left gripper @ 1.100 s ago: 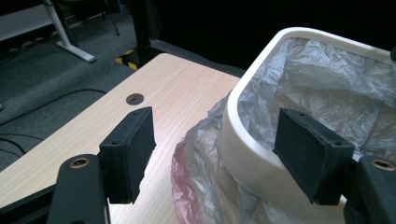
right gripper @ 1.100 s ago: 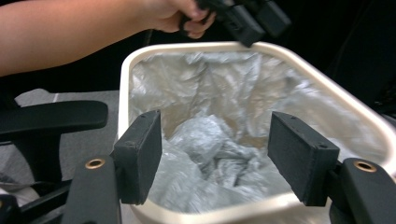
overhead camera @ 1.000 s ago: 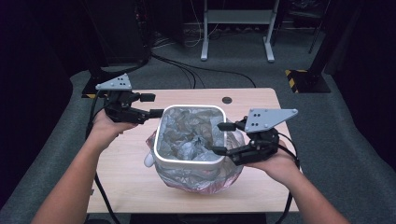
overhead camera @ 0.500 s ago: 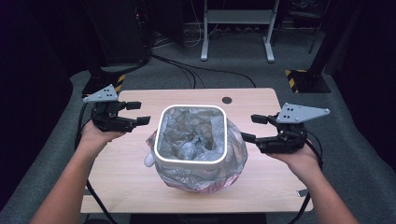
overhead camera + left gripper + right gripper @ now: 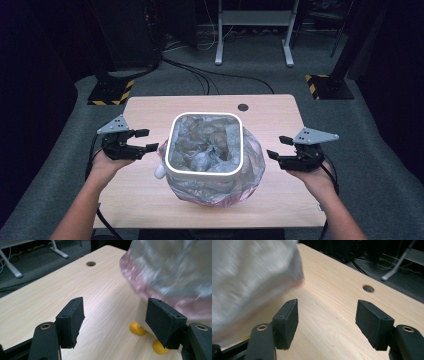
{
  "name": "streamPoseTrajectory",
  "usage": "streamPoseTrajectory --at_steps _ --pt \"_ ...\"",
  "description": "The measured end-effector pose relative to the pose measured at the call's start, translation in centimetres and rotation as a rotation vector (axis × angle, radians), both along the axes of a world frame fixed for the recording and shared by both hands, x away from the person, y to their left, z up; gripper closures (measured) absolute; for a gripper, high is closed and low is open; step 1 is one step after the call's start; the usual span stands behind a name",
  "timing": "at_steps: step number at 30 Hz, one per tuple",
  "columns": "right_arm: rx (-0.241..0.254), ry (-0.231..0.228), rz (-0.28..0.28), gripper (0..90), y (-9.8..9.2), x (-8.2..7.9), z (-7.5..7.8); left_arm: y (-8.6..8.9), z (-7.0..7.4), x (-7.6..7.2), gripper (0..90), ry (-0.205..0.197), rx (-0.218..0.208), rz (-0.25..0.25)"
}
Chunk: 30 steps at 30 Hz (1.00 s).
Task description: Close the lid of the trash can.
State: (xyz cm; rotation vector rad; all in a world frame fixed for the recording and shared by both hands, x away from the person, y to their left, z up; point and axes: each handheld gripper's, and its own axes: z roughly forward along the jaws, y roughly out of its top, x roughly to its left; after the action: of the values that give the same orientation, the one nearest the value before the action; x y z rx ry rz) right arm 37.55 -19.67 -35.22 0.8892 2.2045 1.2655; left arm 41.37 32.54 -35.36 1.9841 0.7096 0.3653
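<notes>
The white bin (image 5: 204, 170) with the crinkly clear bag (image 5: 250, 165) draped over its rim sits in the middle of the wooden tabletop (image 5: 270, 112), a bit toward the person's edge. The left hand-held gripper (image 5: 145, 141) hangs just off the bin's left side and its jaws have just been closing a touch, though they're apart with nothing between them. The right hand-held gripper (image 5: 278, 148) is just beside the bag on the other side, jaws apart and empty too.

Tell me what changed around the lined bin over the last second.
Both hand-held grippers left the bin's rim and swung outward: the left hand-held gripper to the left, the right hand-held gripper to the right, both lower, jaws open and empty. The white bin and its plastic liner stayed put on the table.
</notes>
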Motion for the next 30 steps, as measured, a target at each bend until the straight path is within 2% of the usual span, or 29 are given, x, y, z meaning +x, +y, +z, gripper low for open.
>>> streamPoseTrajectory --at_steps 2,5,13,19,24,30 --pt "-0.017 0.007 -0.024 34.0 -0.3 0.1 -1.0 0.3 -0.9 -0.1 30.7 0.009 -0.006 0.008" --pt "-0.016 0.025 -0.050 34.1 -0.8 0.3 -2.5 0.7 -2.2 -0.2 31.7 0.022 -0.004 0.013" --pt "0.005 0.064 -0.101 34.0 -1.9 0.1 -5.7 1.5 -6.0 -0.6 32.4 0.058 -0.007 0.062" --pt "0.017 0.087 -0.143 33.7 -2.6 0.0 -8.6 2.0 -9.0 -1.0 33.3 0.092 0.018 0.092" --pt "0.035 0.105 -0.194 33.6 -3.3 0.0 -10.9 2.2 -11.0 -1.3 32.7 0.124 0.021 0.109" --pt "-0.017 0.128 -0.239 31.7 -4.1 0.2 -13.3 2.3 -13.3 -1.2 31.7 0.170 0.071 0.132"
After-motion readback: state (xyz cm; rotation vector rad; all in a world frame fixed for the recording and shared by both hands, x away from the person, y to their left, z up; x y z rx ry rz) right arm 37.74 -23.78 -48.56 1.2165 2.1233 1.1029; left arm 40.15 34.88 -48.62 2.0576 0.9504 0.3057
